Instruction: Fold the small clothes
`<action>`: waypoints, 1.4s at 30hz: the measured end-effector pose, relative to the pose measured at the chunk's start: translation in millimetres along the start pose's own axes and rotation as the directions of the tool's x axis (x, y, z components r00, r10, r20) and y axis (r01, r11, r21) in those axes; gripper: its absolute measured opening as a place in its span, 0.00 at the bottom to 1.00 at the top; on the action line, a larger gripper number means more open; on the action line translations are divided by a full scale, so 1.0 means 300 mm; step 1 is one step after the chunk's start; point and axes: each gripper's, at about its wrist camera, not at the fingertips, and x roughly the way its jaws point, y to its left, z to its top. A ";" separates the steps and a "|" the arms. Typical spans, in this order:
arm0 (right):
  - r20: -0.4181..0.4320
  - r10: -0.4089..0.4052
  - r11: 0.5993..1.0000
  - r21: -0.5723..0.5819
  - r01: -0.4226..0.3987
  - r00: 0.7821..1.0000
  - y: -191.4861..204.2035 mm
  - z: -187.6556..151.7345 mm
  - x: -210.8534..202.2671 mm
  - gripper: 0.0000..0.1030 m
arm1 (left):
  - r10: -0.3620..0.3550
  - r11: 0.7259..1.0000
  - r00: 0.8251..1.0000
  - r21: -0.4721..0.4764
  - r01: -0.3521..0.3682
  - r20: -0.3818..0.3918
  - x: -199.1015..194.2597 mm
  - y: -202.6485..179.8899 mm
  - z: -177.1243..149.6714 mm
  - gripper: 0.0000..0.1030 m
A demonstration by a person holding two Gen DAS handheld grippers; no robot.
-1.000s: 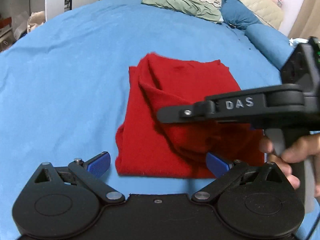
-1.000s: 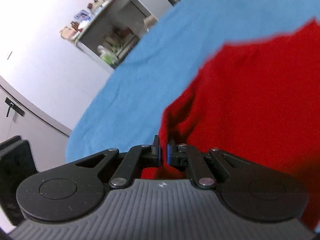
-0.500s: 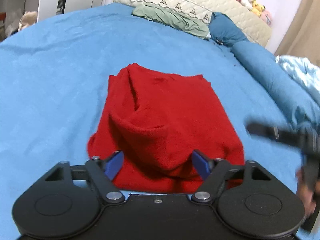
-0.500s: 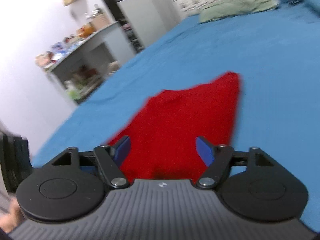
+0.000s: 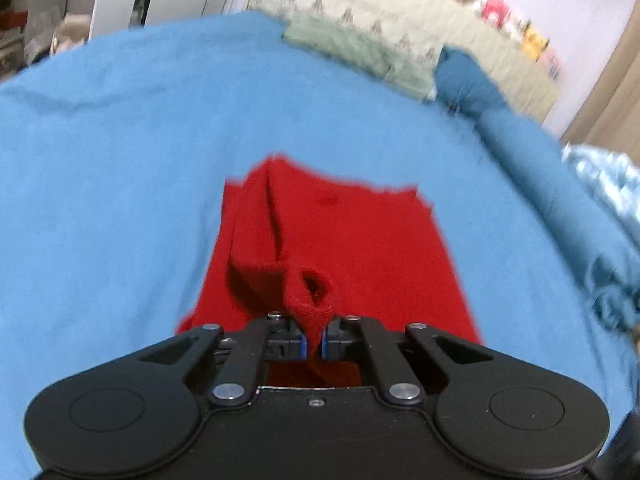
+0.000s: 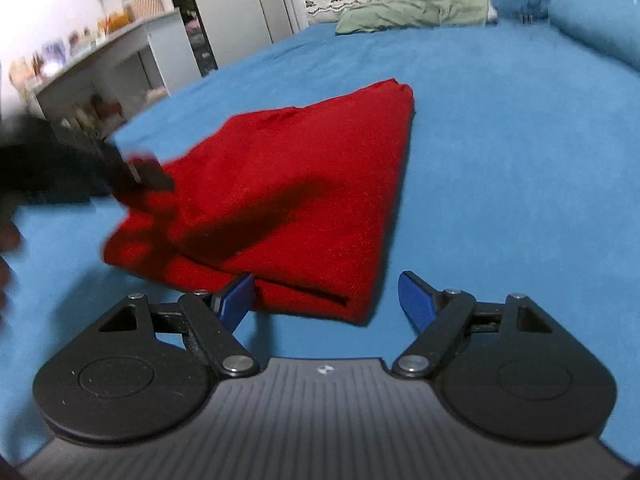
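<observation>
A folded red cloth (image 5: 352,248) lies on the blue bed sheet (image 5: 120,140). My left gripper (image 5: 314,346) is shut on a pinched-up bunch at the cloth's near edge. In the right wrist view the same red cloth (image 6: 288,184) lies in front of my right gripper (image 6: 326,300), which is open, its blue pads astride the cloth's near corner just above the sheet. The left gripper (image 6: 148,178) shows there blurred at the cloth's left edge.
Green pillow (image 6: 412,16), dark blue bolster (image 5: 516,128) and cream quilted headboard (image 5: 360,8) lie at the far end of the bed. A light blue blanket (image 5: 608,184) lies at the right. A grey desk with clutter (image 6: 104,68) stands left of the bed.
My left gripper has shut on the cloth's near edge and bunched it up. My right gripper let go of the cloth, opened, and drew back to the cloth's near right corner.
</observation>
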 end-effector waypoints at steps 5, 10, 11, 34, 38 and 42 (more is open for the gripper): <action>0.017 -0.128 0.989 -0.073 0.129 0.992 0.030 0.009 0.037 0.76 | -0.015 1.000 0.994 -0.020 0.017 0.108 -0.121 0.029 0.041 0.05; -0.007 -0.162 0.986 -0.033 0.161 0.987 -0.052 0.011 -0.001 0.72 | 0.060 0.998 0.997 0.008 -0.061 0.052 -0.065 0.097 -0.109 0.07; -0.010 -0.157 0.987 -0.045 0.156 0.988 -0.062 0.000 -0.003 0.71 | 0.073 0.997 0.997 0.014 -0.074 0.033 -0.031 0.115 -0.150 0.14; -0.057 -0.004 0.999 -0.032 0.002 0.998 -0.194 0.179 -0.188 1.00 | 0.076 0.981 0.992 0.170 -0.092 0.096 -0.085 0.111 -0.014 0.94; -0.128 0.027 1.000 0.013 -0.026 0.991 -0.205 0.289 -0.081 1.00 | 0.000 0.989 1.000 0.149 0.000 0.004 0.033 0.134 0.093 0.93; -0.167 0.147 0.981 0.153 -0.122 0.975 -0.227 0.329 0.057 1.00 | -0.033 0.995 0.995 0.086 0.041 -0.095 0.164 0.185 0.134 0.93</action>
